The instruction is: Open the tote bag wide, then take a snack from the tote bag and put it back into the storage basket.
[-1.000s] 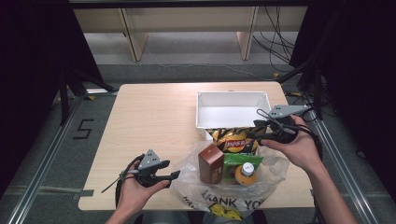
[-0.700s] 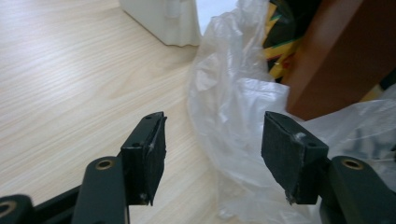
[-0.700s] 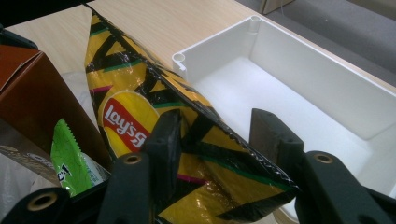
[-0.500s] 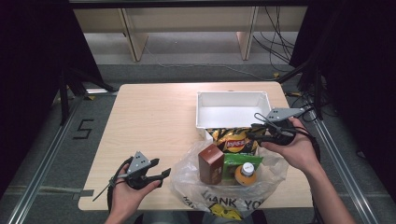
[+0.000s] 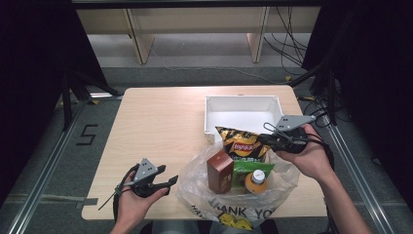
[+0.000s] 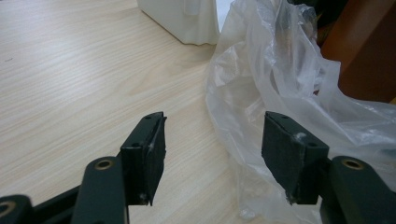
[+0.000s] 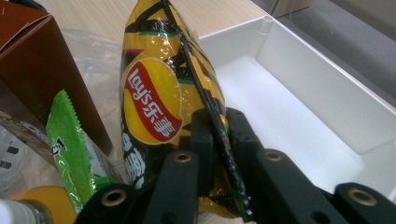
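High view: The yellow-and-black foil crisp bag [image 5: 239,144] stands upright in the mouth of the clear plastic carrier bag [image 5: 195,181], at 6 o'clock of the white rectangular plastic bin [image 5: 242,101]. The right gripper [image 5: 265,140] meets the crisp bag's edge from 3 o'clock. The left gripper [image 5: 169,181] hovers over the light wooden table [image 5: 160,122], at 9 o'clock of the carrier bag. A brown cardboard carton [image 5: 219,171], a green sachet [image 5: 244,170] and an orange bottle with a white cap [image 5: 257,179] sit in the carrier bag.

Left gripper view: The left gripper [image 6: 212,140] is released, jaws wide apart, nothing between them. The carrier bag [image 6: 275,93] lies at 1 o'clock.

Right gripper view: The right gripper [image 7: 215,127] has just been closing and is now clenched on the crisp bag's [image 7: 163,93] flat side seam. Judgement: the bag is light, air-filled and soft, with slick foil and brittle contents. Hold the seam, not the pillowed body; avoid squeezing or jerking, since the foil may slip.
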Demonstrator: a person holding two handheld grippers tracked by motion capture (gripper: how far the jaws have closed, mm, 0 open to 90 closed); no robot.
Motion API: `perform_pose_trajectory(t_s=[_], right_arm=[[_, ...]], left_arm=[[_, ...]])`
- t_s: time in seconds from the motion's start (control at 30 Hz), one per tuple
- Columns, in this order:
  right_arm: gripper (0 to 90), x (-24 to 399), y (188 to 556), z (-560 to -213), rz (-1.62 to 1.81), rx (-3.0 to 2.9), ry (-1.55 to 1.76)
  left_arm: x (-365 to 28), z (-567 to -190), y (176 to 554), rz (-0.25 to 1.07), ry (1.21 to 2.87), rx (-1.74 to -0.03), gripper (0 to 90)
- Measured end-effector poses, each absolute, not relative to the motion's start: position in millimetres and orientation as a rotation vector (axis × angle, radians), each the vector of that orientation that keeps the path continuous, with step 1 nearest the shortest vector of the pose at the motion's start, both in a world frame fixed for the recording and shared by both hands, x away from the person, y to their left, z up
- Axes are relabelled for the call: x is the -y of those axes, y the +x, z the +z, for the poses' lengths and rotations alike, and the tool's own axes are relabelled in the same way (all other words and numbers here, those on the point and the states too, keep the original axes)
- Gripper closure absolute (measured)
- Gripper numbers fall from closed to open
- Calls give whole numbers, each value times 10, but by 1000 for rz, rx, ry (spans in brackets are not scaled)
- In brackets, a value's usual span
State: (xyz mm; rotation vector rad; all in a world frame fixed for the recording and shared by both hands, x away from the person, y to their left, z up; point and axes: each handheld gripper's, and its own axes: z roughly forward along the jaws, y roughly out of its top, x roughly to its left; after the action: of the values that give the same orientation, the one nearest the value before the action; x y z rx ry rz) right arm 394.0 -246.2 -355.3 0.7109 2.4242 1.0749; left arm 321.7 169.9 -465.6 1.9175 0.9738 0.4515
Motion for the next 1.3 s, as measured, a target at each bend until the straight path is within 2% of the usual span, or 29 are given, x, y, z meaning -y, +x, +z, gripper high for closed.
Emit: perform_pose_trajectory(t_s=[0.53, 1.3], right_arm=[[898, 2454, 3832, -3536, 1094, -2400, 606], [900, 2544, 3695, -3343, 1260, -2228, 547]], left_arm=[[-1670, -4679, 3213, 460, 1908, -977, 396], [-1671, -4695, 3202, 465, 1890, -983, 397]])
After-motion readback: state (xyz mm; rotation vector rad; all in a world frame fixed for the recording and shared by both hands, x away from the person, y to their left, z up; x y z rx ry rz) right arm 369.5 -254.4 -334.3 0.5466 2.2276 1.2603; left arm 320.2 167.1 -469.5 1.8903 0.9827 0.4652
